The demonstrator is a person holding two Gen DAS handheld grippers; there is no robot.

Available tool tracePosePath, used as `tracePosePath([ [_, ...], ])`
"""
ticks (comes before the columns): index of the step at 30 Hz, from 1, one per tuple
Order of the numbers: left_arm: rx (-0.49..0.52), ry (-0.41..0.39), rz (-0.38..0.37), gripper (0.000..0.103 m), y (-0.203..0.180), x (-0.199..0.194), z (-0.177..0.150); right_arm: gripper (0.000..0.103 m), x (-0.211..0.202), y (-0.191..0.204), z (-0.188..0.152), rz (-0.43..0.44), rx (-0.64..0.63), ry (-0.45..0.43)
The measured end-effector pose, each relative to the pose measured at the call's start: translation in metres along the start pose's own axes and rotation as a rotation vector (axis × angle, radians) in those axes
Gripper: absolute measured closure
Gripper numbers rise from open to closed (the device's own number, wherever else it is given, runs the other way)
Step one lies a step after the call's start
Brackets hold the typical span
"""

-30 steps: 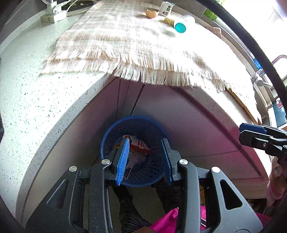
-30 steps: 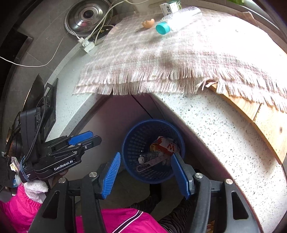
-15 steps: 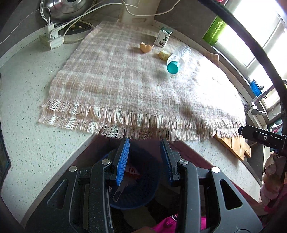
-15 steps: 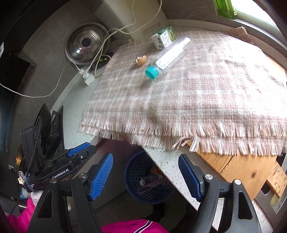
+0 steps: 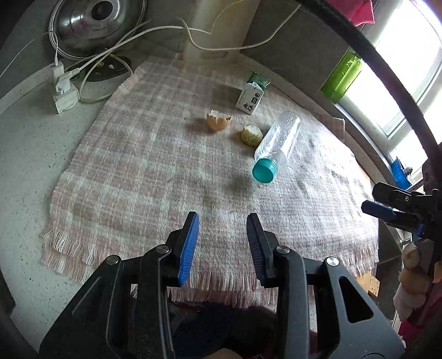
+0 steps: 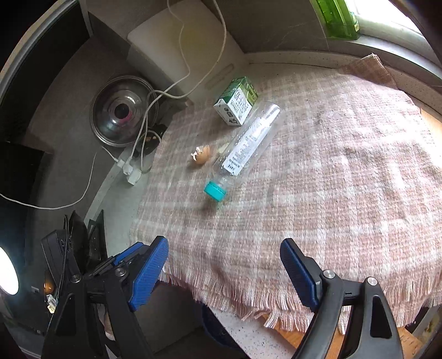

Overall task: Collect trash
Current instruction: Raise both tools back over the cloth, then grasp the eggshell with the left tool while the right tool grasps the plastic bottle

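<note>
A clear plastic bottle (image 5: 277, 145) with a teal cap lies on the plaid cloth (image 5: 165, 171); it also shows in the right wrist view (image 6: 246, 149). Beside it lie a broken eggshell (image 5: 219, 120), a bitten food scrap (image 5: 251, 134) and a small green-white carton (image 5: 252, 94). The eggshell (image 6: 201, 154) and carton (image 6: 236, 102) show in the right wrist view too. My left gripper (image 5: 222, 243) is open and empty over the cloth's near edge. My right gripper (image 6: 223, 273) is wide open and empty, also at the near edge. The blue bin (image 6: 212, 323) is barely visible below the counter.
A steel pot lid (image 5: 96, 24), white cables and a plug adapter (image 5: 65, 94) sit at the back left. A green container (image 5: 342, 77) stands on the windowsill. A wooden board (image 6: 298, 337) pokes out under the cloth's fringe.
Both grippers have risen from over the blue bin below the counter to above the cloth. The bin has dropped out of view. The right jaws have opened wider.
</note>
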State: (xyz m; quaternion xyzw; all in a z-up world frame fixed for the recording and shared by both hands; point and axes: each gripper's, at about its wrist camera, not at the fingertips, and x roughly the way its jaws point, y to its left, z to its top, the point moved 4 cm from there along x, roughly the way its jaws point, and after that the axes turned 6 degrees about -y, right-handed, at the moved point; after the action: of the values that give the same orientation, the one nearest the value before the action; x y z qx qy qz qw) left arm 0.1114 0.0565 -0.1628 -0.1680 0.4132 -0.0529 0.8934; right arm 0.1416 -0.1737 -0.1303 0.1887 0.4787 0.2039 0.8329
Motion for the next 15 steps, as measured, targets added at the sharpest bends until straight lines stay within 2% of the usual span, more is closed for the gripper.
tracePosePath([
  [15, -0.054, 0.019, -0.005, 0.067, 0.001, 0.066, 0.057, 0.018, 0.051, -0.034, 0.054, 0.080, 0.160, 0.055],
])
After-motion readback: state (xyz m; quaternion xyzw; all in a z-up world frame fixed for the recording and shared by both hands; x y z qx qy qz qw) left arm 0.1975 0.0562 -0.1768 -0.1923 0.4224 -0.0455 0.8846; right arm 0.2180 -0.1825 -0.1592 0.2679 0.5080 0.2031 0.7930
